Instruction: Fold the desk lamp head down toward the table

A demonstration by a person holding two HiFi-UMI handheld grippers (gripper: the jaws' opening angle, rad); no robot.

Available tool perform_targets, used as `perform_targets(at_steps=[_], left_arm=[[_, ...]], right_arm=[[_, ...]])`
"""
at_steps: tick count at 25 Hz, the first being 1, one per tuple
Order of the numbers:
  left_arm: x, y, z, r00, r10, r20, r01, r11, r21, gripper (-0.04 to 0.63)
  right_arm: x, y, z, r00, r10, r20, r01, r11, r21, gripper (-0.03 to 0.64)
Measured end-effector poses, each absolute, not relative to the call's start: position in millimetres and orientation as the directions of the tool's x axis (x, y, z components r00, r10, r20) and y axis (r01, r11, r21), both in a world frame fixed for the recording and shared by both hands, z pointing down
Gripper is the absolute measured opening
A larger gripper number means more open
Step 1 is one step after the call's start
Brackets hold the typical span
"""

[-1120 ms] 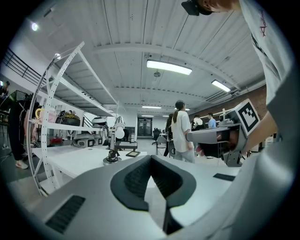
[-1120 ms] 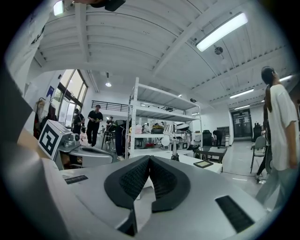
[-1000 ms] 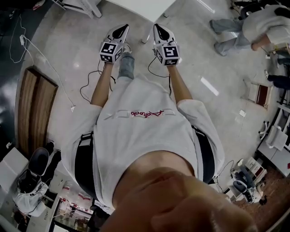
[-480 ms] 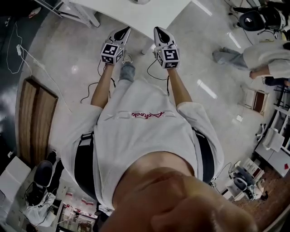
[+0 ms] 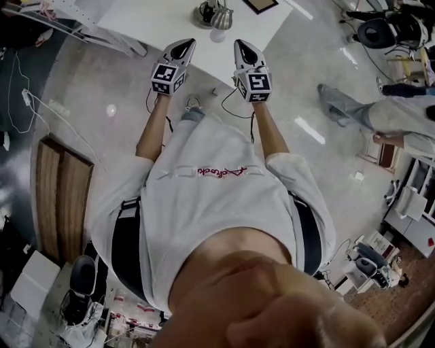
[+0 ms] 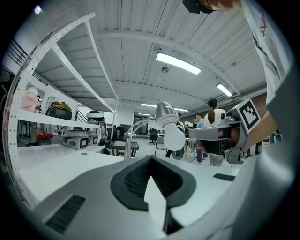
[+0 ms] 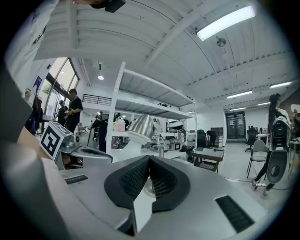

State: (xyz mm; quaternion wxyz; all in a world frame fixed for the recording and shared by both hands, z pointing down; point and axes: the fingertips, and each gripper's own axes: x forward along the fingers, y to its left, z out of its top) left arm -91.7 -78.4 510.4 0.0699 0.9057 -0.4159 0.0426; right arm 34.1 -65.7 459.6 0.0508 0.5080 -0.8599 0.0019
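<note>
Overhead in the head view, the left gripper (image 5: 181,46) and right gripper (image 5: 242,47) sit side by side at upper centre, by the white table (image 5: 149,20); the desk lamp (image 5: 213,15) stands at the top edge. In the left gripper view, the jaws meet, empty, with the lamp head (image 6: 171,130) at centre. In the right gripper view, the jaws are likewise closed on nothing, the lamp just left of centre.

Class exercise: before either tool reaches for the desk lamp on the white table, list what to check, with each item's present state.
1. Desk lamp stands on white table: ok.
2. Lamp head raised, not folded down: ok.
3. Left tool empty: ok.
4. Right tool empty: ok.
5. Jaws open for a grasp: not ok, both shut.
6. Desk lamp within reach: cannot tell.
</note>
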Motion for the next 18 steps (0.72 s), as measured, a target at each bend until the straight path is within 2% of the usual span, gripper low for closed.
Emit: perform_targets(at_steps=[18], left_arm=[[-73.6, -195.0, 523.8, 0.727, -0.665, 0.172, -0.685, -0.717, 0.129, 0.025]], right_arm=[[70.5, -167.2, 465.8, -0.356, -0.926, 0.121, -0.932, 0.362, 0.029, 0.023]])
